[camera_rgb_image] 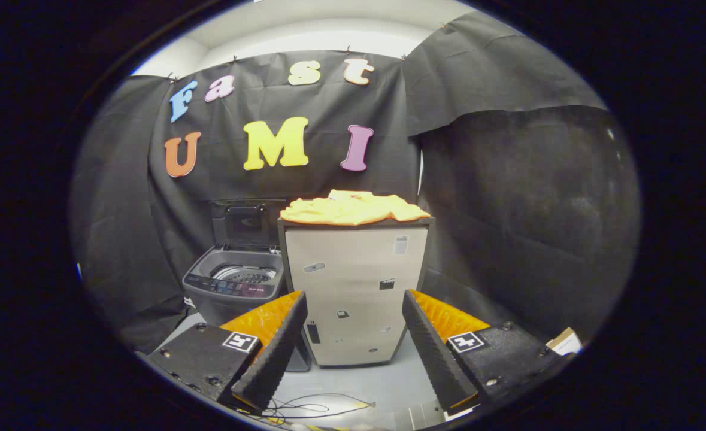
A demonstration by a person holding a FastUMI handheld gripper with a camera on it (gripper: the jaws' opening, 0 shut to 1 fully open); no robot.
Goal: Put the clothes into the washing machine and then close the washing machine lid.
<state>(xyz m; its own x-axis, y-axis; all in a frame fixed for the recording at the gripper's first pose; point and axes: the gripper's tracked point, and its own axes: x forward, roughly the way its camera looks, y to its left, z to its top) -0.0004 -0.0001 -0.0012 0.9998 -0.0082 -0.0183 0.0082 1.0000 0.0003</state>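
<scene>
Nearest us, the gripper [355,341] is spread wide with nothing between its fingers. Loose cables [305,407] lie on the floor [358,383] just under them.

Ahead, between the fingers, stands a pale cabinet [355,293]. Its top is our surface, and the yellow clothes [353,208] sit there in a flat crumpled heap that covers most of it, hem at the front edge.

Left of the cabinet and lower, close beside it, is the washing machine [233,287]. Its lid [242,222] is up against the back wall and the drum is open.

We judge the clothes light, soft and floppy: pinch a raised fold near the middle, since an edge grab may trail cloth.

Room: open above the cabinet and the drum; black cloth close on the right. Watch the cabinet's top left corner and the raised lid on the carry across.
</scene>
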